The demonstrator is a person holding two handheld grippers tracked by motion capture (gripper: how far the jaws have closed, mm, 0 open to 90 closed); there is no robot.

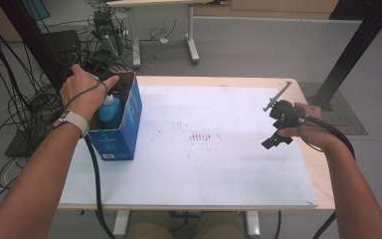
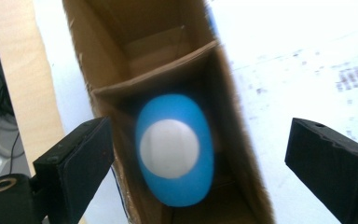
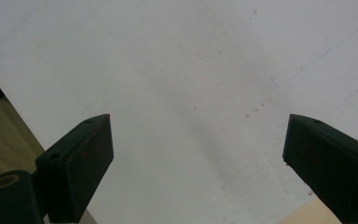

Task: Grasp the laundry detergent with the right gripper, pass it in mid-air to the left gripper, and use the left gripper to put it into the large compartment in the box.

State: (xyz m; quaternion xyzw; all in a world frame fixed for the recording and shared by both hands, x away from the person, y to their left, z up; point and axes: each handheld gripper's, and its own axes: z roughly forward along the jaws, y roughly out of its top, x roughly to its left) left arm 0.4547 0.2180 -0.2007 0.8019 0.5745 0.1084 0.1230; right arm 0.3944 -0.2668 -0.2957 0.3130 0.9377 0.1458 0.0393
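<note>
A blue bottle with a white cap (image 1: 110, 110) stands upright in the near compartment of an open blue cardboard box (image 1: 121, 140) at the table's left. My left gripper (image 1: 120, 88) hovers over the box, pointing down. In the left gripper view the bottle (image 2: 175, 149) lies straight below, between the wide-apart jaws of my left gripper (image 2: 196, 156), which stand clear of it. A cardboard divider (image 2: 154, 74) splits the box (image 2: 235, 140). My right gripper (image 1: 277, 140) hangs open over the white sheet at the right, and nothing is between its jaws (image 3: 196, 154).
A white sheet (image 1: 204, 164) covers most of the wooden table (image 1: 323, 184), with dark smudges (image 1: 201, 137) near its middle. Cables (image 1: 15, 114) pile up on the floor to the left. A black post (image 1: 358, 45) rises at the back right.
</note>
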